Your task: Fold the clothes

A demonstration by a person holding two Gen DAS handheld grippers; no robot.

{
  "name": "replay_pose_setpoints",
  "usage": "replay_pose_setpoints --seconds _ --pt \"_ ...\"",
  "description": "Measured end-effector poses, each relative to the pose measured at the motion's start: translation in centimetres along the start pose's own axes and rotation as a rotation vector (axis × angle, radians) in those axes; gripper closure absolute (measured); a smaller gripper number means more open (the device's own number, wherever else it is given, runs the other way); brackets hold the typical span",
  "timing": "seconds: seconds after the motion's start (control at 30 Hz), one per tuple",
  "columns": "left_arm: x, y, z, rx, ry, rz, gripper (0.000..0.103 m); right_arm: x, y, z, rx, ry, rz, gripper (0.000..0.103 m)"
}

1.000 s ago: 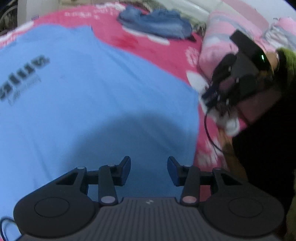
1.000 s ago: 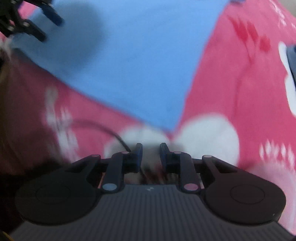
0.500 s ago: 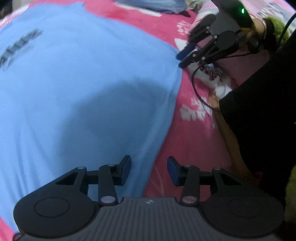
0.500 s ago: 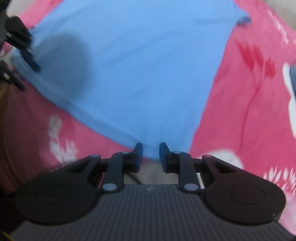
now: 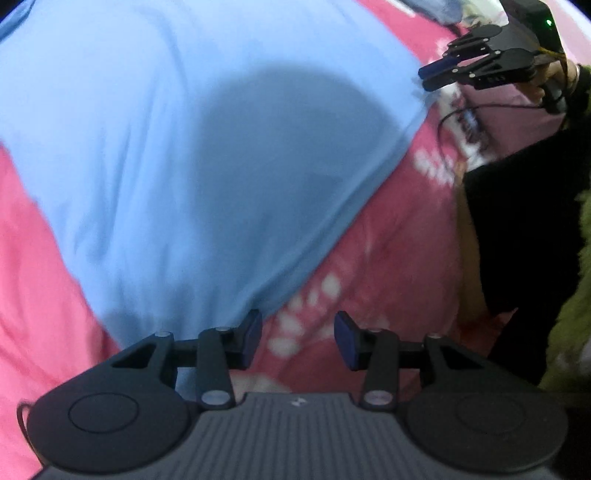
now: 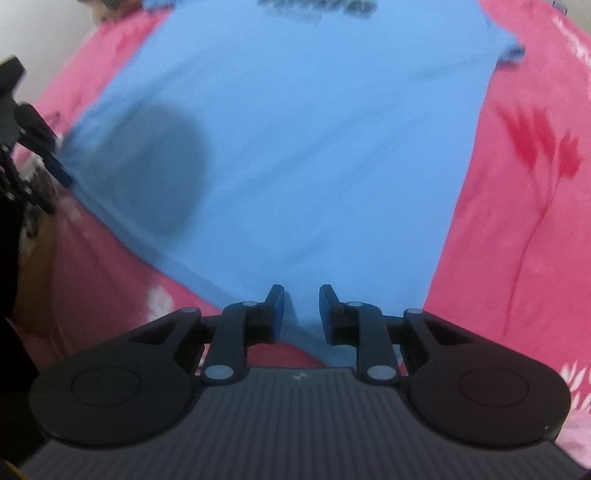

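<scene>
A pink bedcover (image 6: pixel 524 221) is being covered by a blue T-shirt (image 6: pixel 295 147) lying spread flat. Its near hem corners are now being closed in on by the left gripper (image 5: pixel 297 338) and right gripper (image 6: pixel 302 314), both gaping apart, empty; a hem lift is probably being prepared.

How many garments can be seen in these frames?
2: a blue T-shirt spread flat on the pink bedspread, and a blurred denim item at the far edge. Others may be hidden.

wrist views low, close, sharing shirt (image 5: pixel 184 147)
</scene>
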State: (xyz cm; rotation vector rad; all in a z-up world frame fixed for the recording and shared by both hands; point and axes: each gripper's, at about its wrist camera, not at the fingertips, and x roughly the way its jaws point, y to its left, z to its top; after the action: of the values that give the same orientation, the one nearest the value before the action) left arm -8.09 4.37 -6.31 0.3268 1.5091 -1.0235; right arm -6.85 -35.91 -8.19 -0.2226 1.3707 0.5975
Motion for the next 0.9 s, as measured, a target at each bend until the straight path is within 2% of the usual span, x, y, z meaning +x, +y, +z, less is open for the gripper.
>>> replay_pose_setpoints --seconds 0.03,0.17,0.3,0.4,0.47,0.57,0.63,0.7,0.77,0.9 --pt "0.1 0.1 -0.5 0.002 0.017 -0.002 0.058 0.7 -0.1 -0.4 0.009 0.039 -0.008 0.083" --pt "-1.1 0.9 -2.4 -0.015 0.063 -0.014 0.058 -0.7 -0.2 -0.4 0.057 0.041 -0.006 0.083" --pt "-4.1 0.8 -2.3 -0.013 -0.024 -0.018 0.057 -2.2 -0.2 0.7 0.083 -0.034 -0.005 0.082" --pt "-4.4 1.2 -1.4 -0.014 -0.089 0.057 0.054 -2.6 -0.5 1.5 0.121 -0.107 0.037 0.082" --pt "-3.1 1.8 -1.8 -0.016 -0.043 0.097 0.054 -2.6 -1.1 1.4 0.136 -0.110 0.041 0.082" --pt "-1.4 2.5 -2.5 -0.016 0.028 0.140 0.058 -2.0 -1.7 0.5 0.160 -0.065 0.022 0.082" --pt "-2.3 2.4 -2.5 -0.024 0.035 0.124 0.057 -2.2 -2.2 -0.2 0.190 -0.054 0.015 0.082" --pt "-3.6 2.7 -2.1 -0.035 0.031 0.127 0.057 -3.2 -2.7 -0.4 0.227 -0.087 0.013 0.082" --pt "-5.3 3.2 -1.0 -0.038 0.000 0.137 0.057 -4.2 -4.4 0.2 0.302 -0.151 0.029 0.082" --pt "-8.8 4.6 3.0 -0.035 -0.134 0.156 0.056 -6.1 -8.1 1.6 0.463 -0.287 0.066 0.082"
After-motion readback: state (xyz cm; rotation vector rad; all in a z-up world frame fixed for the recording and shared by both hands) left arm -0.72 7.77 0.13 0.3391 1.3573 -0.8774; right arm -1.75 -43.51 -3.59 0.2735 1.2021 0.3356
